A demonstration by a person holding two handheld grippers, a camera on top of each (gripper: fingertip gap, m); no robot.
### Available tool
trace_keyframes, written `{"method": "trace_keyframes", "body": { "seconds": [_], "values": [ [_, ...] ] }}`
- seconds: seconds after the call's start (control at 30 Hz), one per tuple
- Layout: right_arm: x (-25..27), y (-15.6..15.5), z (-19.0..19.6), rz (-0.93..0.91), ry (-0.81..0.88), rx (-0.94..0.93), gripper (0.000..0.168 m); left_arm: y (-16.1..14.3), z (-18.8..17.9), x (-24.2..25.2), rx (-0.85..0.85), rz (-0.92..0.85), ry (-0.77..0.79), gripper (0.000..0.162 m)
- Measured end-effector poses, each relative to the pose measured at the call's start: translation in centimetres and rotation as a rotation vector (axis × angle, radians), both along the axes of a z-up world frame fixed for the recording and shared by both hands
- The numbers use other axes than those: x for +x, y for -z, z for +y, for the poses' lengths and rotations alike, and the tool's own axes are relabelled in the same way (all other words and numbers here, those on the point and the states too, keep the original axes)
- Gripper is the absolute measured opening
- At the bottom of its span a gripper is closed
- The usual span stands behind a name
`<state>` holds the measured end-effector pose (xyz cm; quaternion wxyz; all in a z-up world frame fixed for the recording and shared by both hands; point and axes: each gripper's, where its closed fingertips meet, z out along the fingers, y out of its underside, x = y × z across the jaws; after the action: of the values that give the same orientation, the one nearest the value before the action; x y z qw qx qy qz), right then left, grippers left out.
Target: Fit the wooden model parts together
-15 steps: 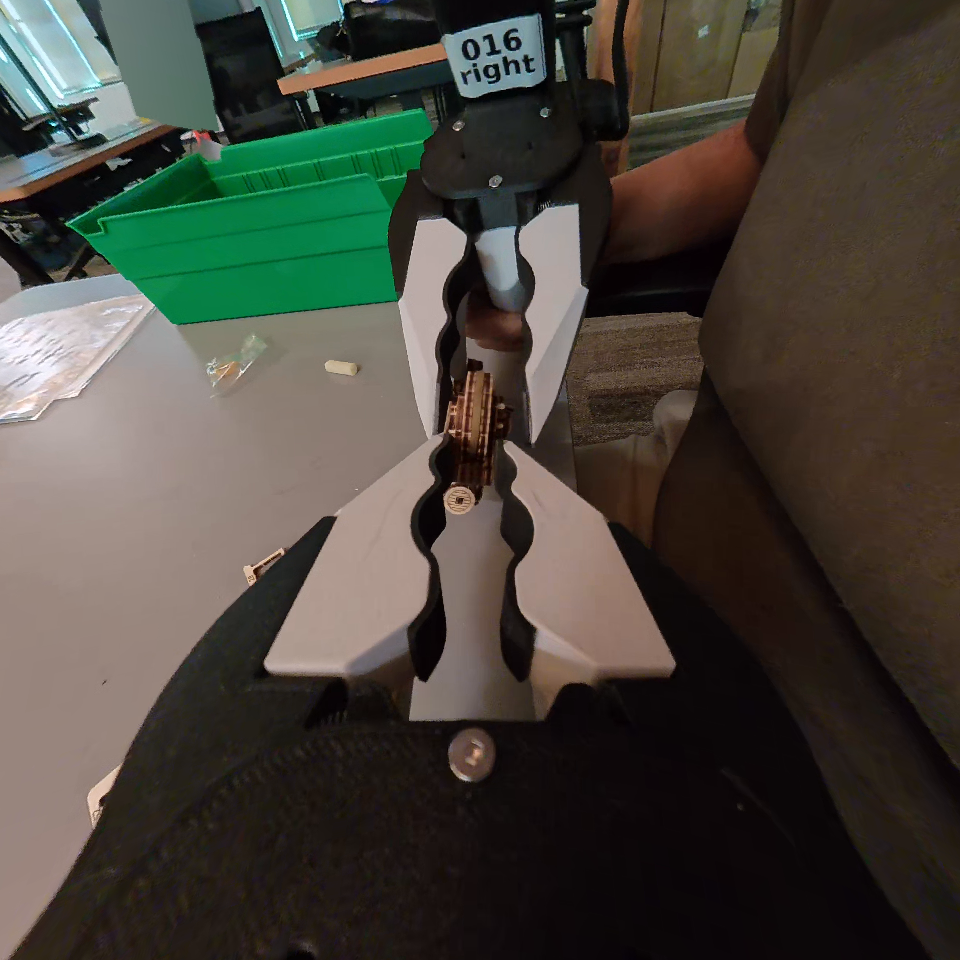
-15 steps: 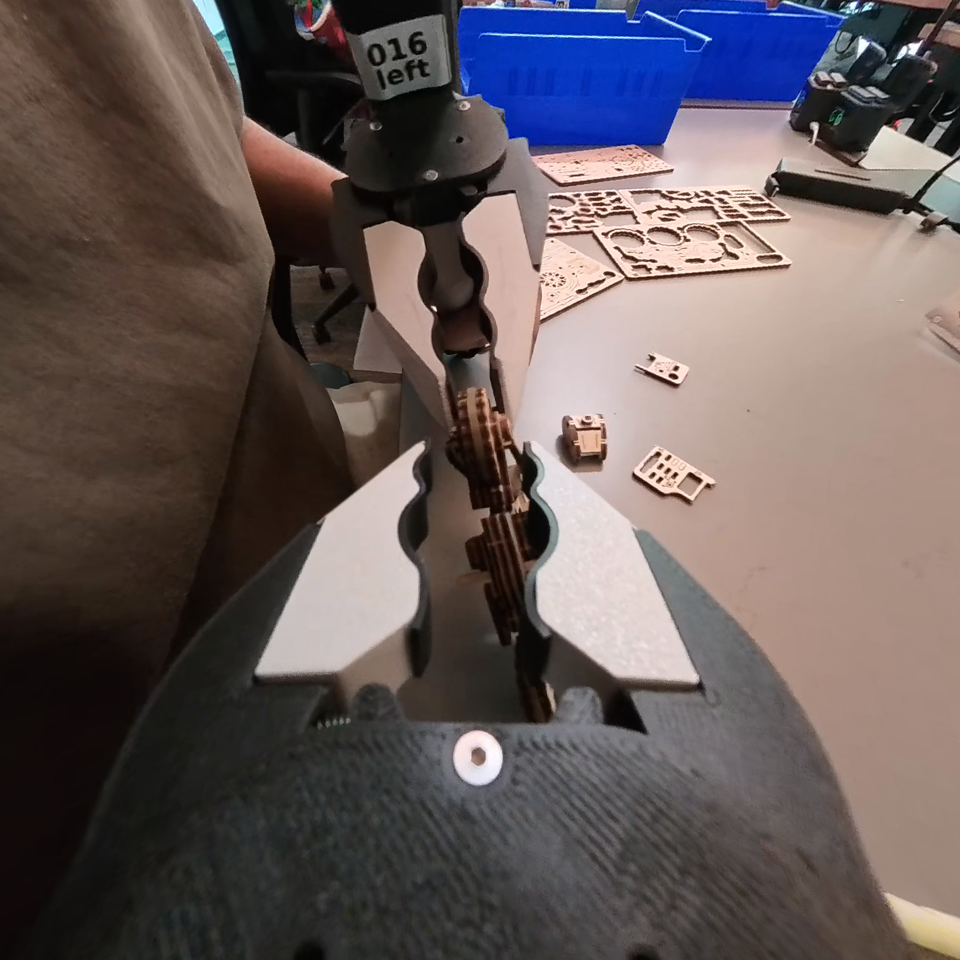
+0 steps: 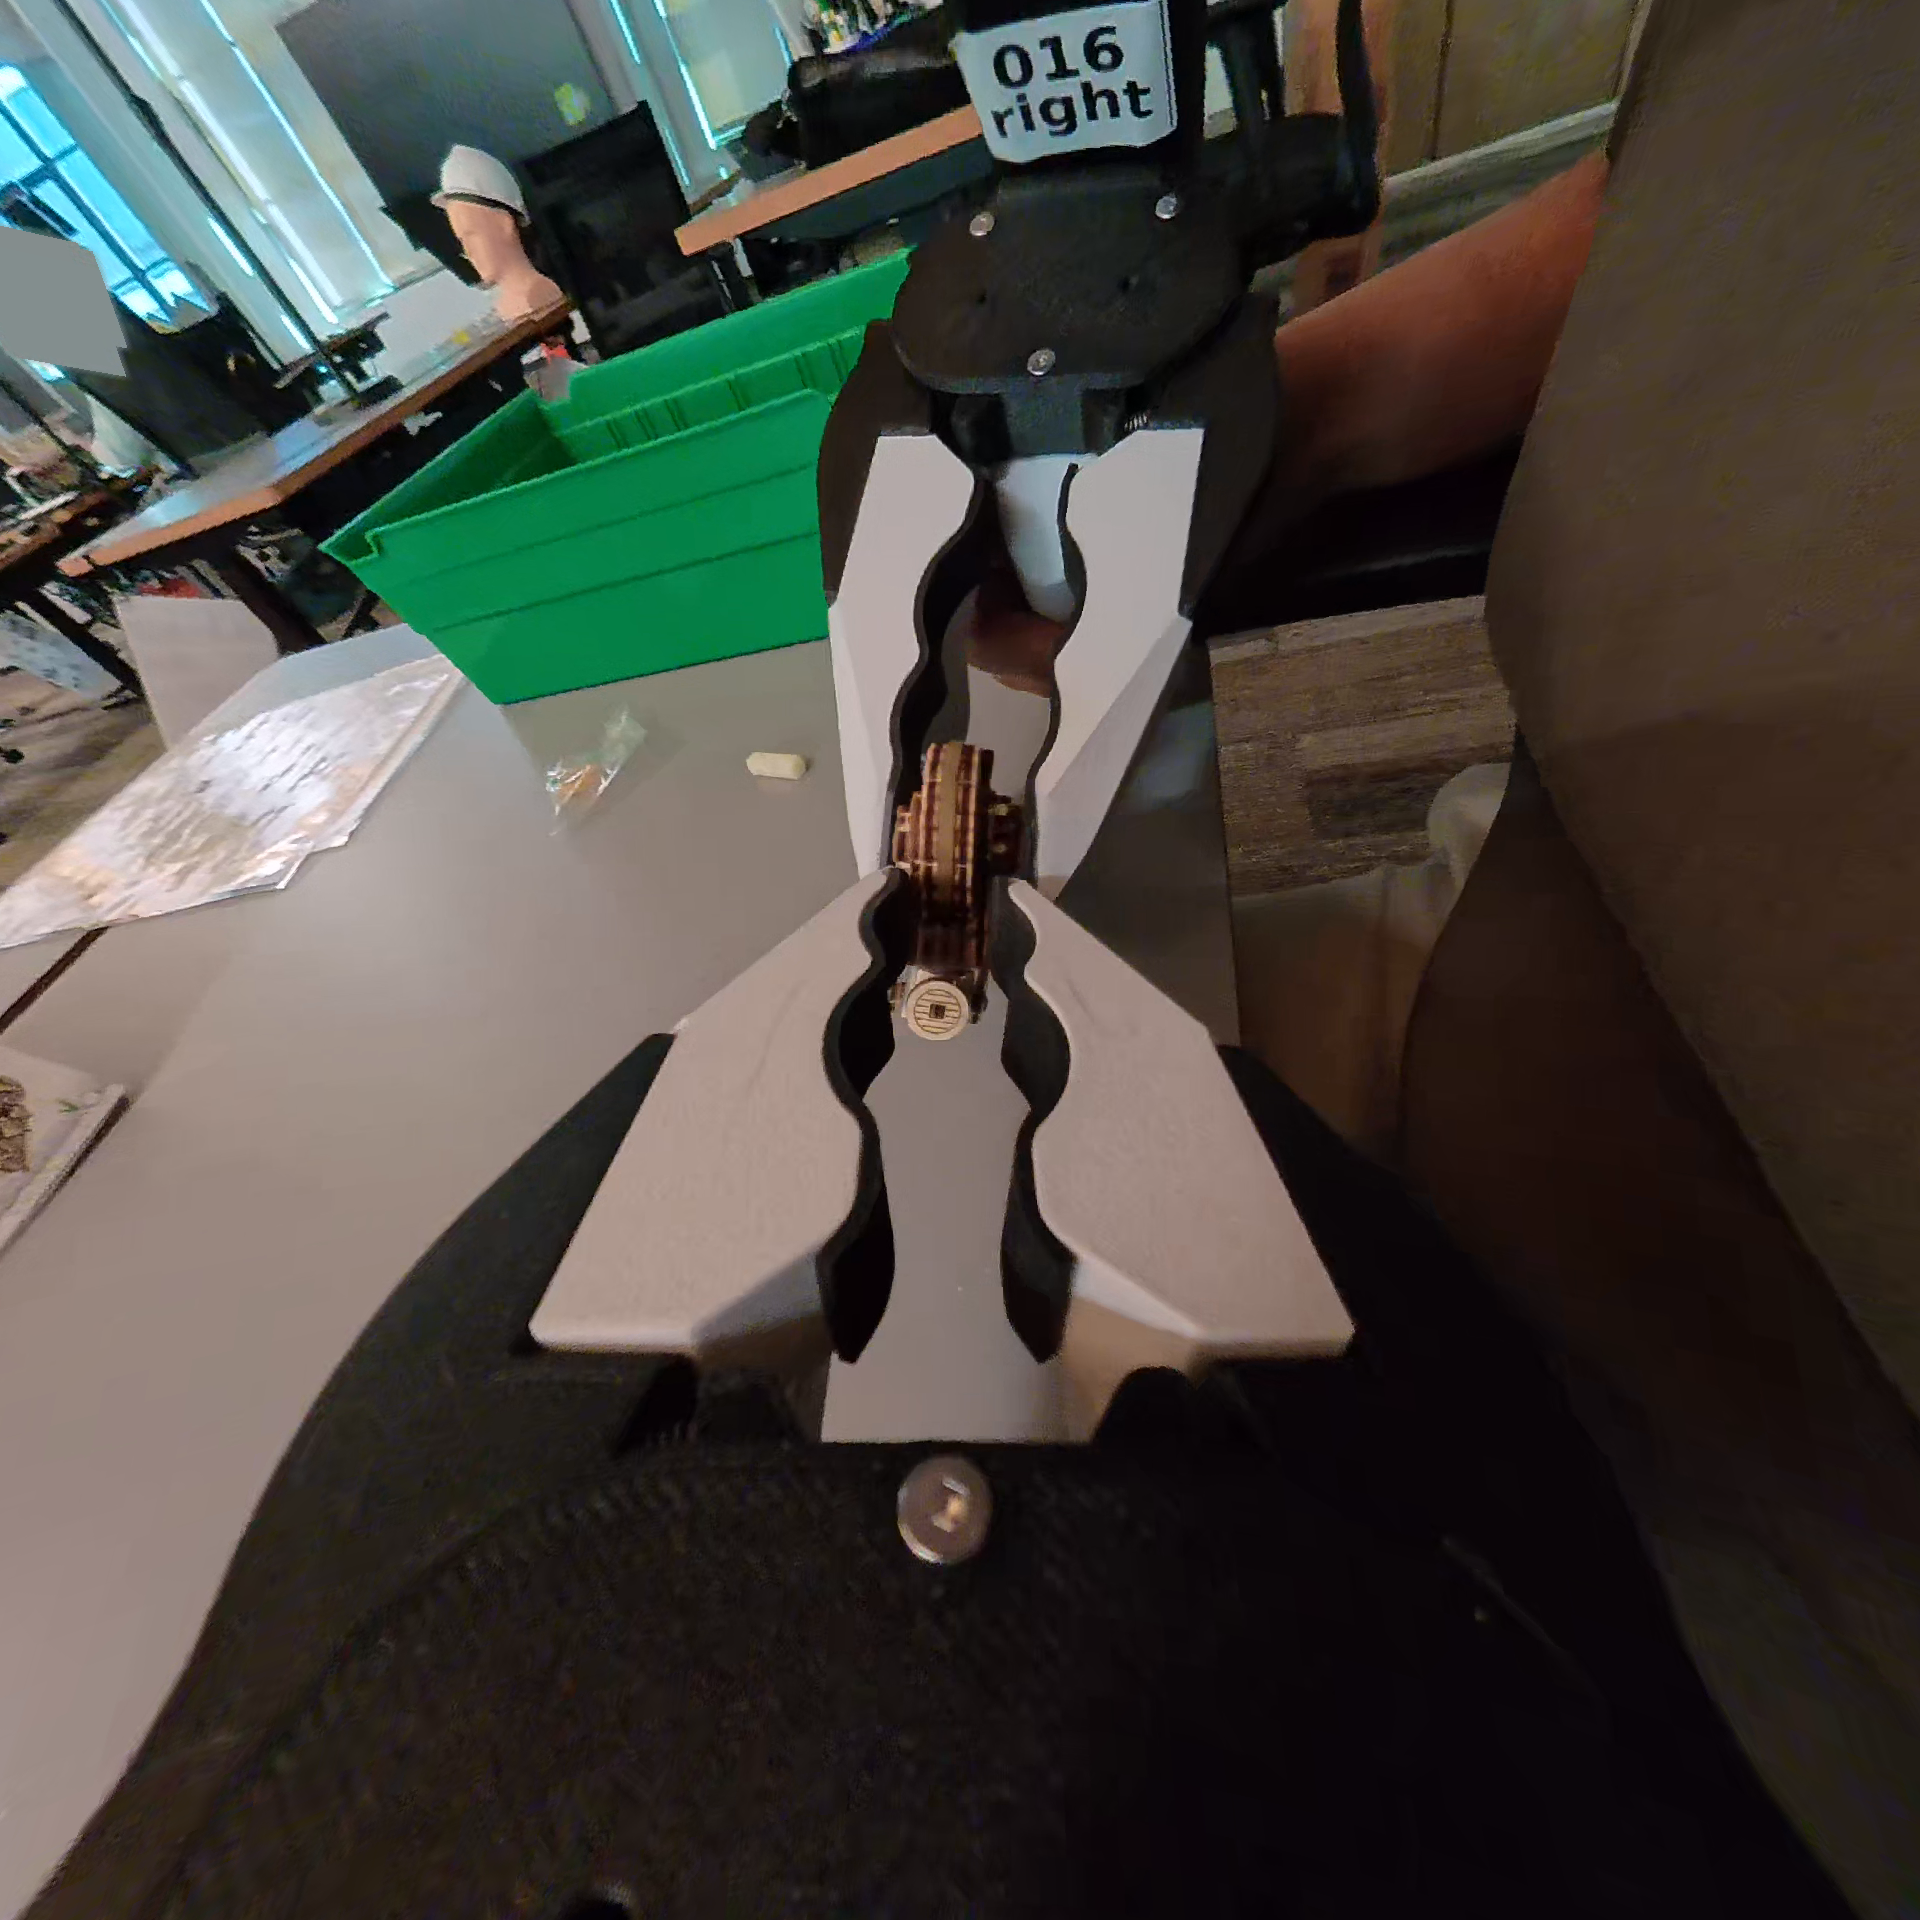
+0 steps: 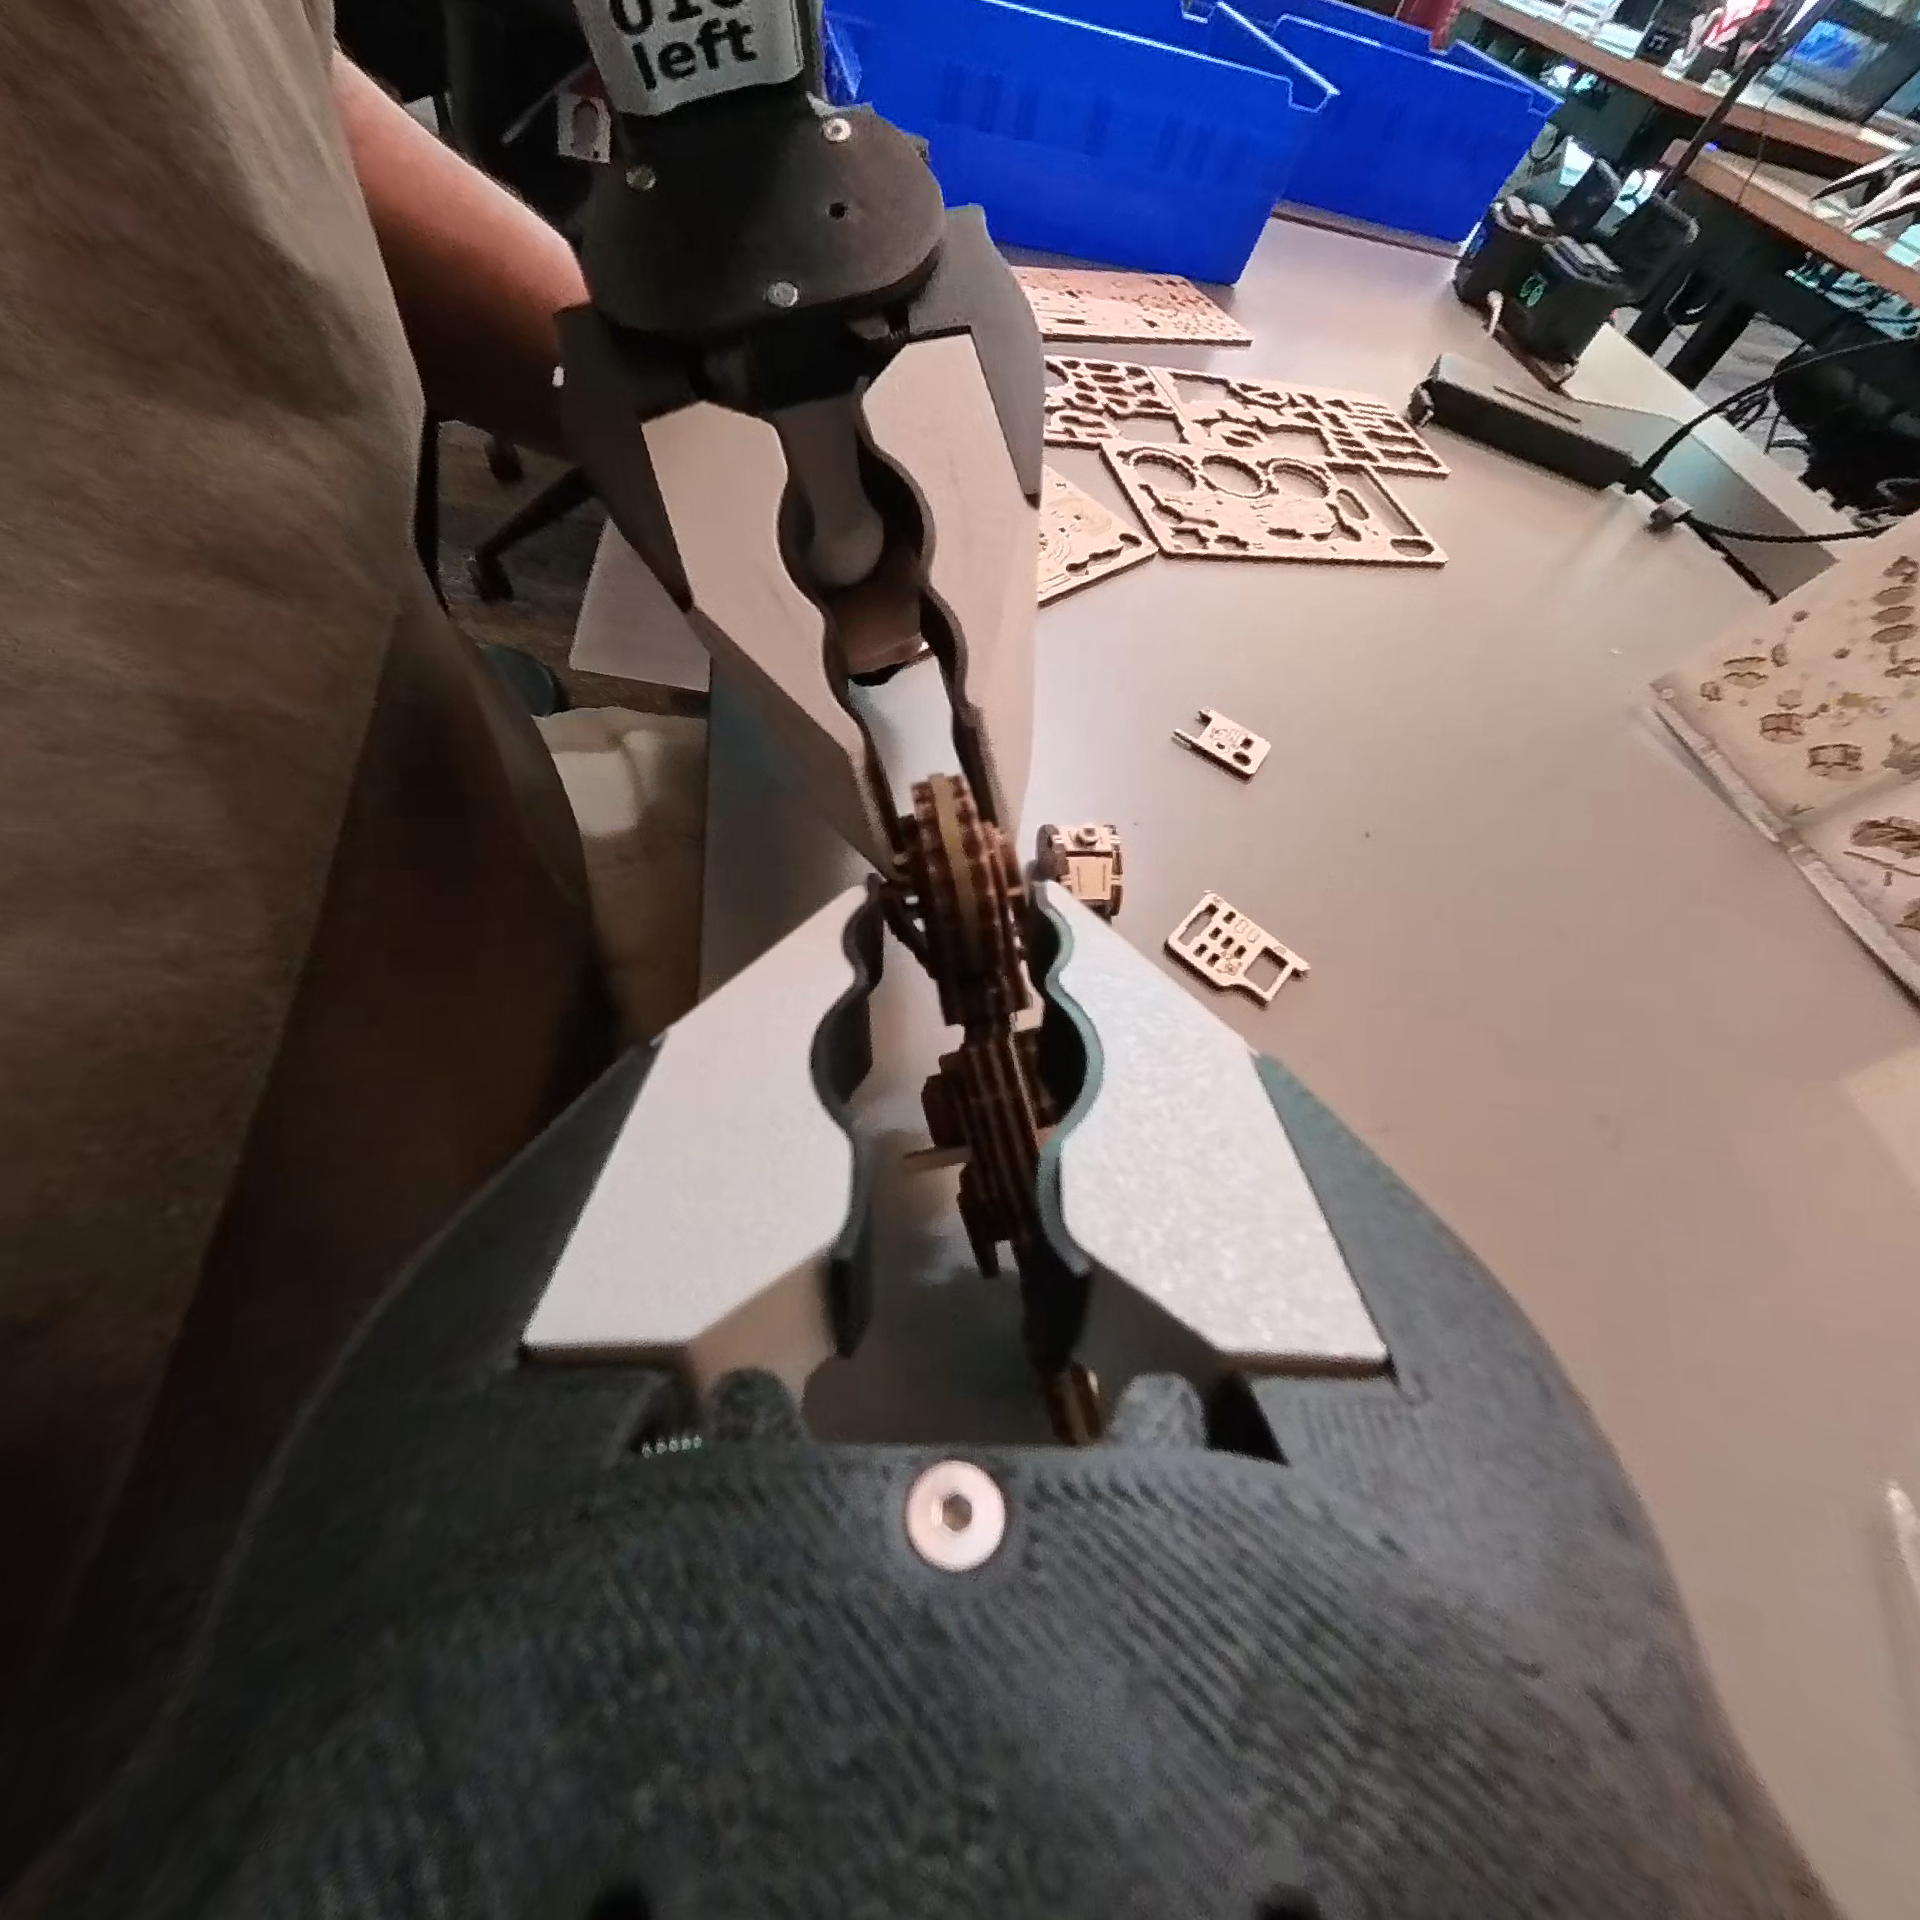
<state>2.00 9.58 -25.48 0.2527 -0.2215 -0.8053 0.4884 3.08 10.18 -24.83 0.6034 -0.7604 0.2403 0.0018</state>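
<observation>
A grey table (image 3: 312,1039) holds a green plastic bin (image 3: 623,561) at its far side, with a crinkled clear plastic sheet (image 3: 229,790) lying to the bin's left. Near the bin sit a small clear bag (image 3: 597,758) and a small white pellet (image 3: 776,766). On the other side of the table, blue bins (image 4: 1143,135) stand at the back, and a flat black device (image 4: 1517,410) with a cable lies at the table's edge. Desks and office chairs fill the room behind.
</observation>
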Motion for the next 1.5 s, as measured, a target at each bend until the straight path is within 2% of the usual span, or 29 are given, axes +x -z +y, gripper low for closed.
{"method": "trace_keyframes", "body": {
  "seconds": [0.27, 0.37, 0.63, 1.03, 1.3, 1.5],
  "values": [
    [0.1, 0.1, 0.2, -0.011, -0.001, 0.019, 0.025, 0.2, 0.2, 0.0, 0.006, 0.05, -0.02, 0.013],
    [0.1, -0.1, 0.1, -0.019, -0.005, -0.006, 0.024, -0.1, 0.2, 0.0, 0.001, -0.015, -0.01, 0.013],
    [-0.2, -0.2, 0.4, -0.009, 0.013, -0.004, 0.025, -0.1, 0.5, -0.2, 0.024, 0.051, -0.055, 0.013],
    [-0.2, -0.3, 0.6, -0.033, 0.013, -0.049, 0.025, -0.5, 0.7, -0.2, 0.08, 0.035, -0.086, 0.013],
    [0.6, -0.6, -0.1, -0.106, -0.055, -0.135, 0.026, -1.0, 0.3, -0.2, 0.058, -0.095, -0.033, 0.032],
    [1.1, -0.5, -0.6, -0.133, -0.078, -0.138, 0.027, -0.6, -0.1, 1.1, 0.057, -0.036, 0.029, 0.016]
  ]
}}
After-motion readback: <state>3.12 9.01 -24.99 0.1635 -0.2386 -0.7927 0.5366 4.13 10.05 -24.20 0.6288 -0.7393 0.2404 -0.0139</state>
